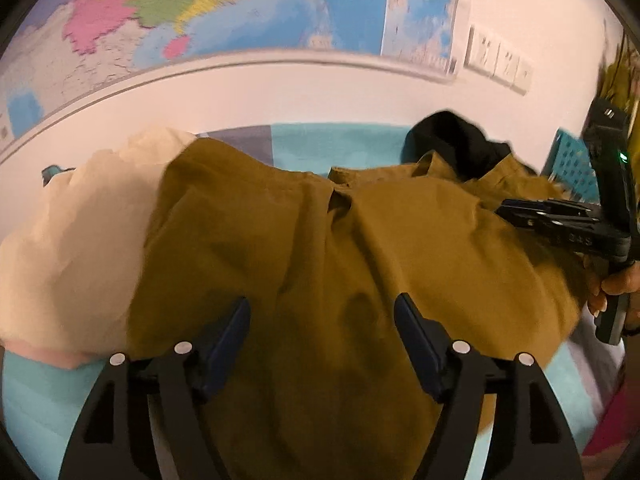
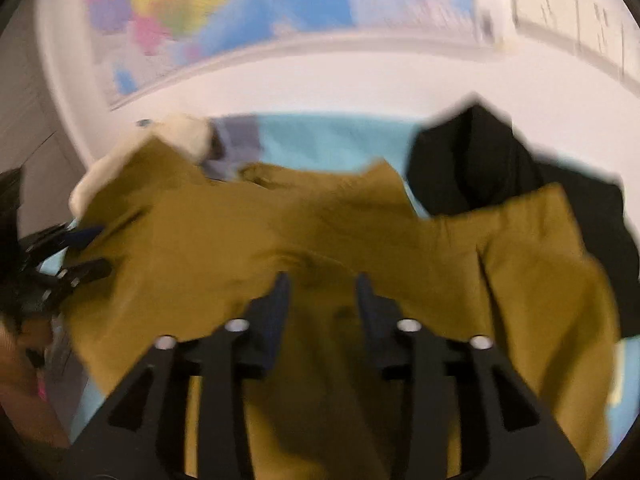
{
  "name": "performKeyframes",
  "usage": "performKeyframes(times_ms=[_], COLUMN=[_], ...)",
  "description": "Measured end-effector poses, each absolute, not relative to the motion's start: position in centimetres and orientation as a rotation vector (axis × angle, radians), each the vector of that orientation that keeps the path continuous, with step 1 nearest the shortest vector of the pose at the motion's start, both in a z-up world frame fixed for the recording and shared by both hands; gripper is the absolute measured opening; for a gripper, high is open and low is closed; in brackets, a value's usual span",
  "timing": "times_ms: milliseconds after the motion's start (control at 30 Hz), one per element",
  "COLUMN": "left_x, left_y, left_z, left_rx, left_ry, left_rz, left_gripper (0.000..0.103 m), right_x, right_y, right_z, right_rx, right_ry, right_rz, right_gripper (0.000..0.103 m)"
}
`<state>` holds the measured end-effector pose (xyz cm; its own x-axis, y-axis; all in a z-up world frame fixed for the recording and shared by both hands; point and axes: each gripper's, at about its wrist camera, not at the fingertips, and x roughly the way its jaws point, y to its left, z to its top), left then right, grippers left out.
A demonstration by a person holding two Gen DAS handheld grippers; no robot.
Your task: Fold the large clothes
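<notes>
A large mustard-brown garment (image 1: 320, 264) lies crumpled over a teal surface (image 1: 332, 140); it also fills the right wrist view (image 2: 320, 232). My left gripper (image 1: 322, 312) is open, its jaws wide apart just above the cloth. My right gripper (image 2: 322, 288) is open with a narrower gap, and cloth lies between and under its fingers. The right gripper also shows at the right edge of the left wrist view (image 1: 520, 212), over the garment's right side. The left gripper shows at the left edge of the right wrist view (image 2: 88, 248).
A cream garment (image 1: 80, 232) lies at the left, partly under the brown one. A black garment (image 1: 452, 140) is heaped at the back right. A teal perforated basket (image 1: 568, 164) stands at the far right. A map (image 1: 200, 8) hangs on the white wall behind.
</notes>
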<state>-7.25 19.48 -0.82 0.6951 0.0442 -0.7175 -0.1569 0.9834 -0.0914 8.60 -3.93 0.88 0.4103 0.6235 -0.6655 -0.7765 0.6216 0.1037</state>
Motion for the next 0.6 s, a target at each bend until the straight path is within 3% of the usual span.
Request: performKeyframes(times_ms=[33, 67, 200, 333, 600], left_x=[-8.1, -9.1, -12.0, -13.9, -16.3], left_y=[19.7, 20.0, 21.6, 22.2, 22.3], left_z=[-0.6, -0.4, -0.2, -0.1, -1.2], left_rx=[-0.155, -0.162, -0.239, -0.277, -0.317], left_ry=[0.786, 0.772, 0.763, 0.763, 0.802], left_rz=[0.115, 0.123, 0.136, 0.146, 0.162], left_gripper=[0.076, 0.076, 0.077, 0.077, 0.079], right_x=[7.5, 6.1, -0.5, -5.0, -7.1], right_y=[-4.0, -4.1, -2.6, 0.1, 1.6], right_z=[1.6, 2.3, 2.8, -0.2, -3.9], right_rx=[-0.245, -0.254, -0.432, -0.657, -0.819], right_ry=[0.698, 0.67, 0.601, 0.565, 0.471], right_rz=[0.923, 0.969, 1.14, 1.183, 1.082], right_gripper=[0.062, 0.07, 0.071, 0.072, 0.077])
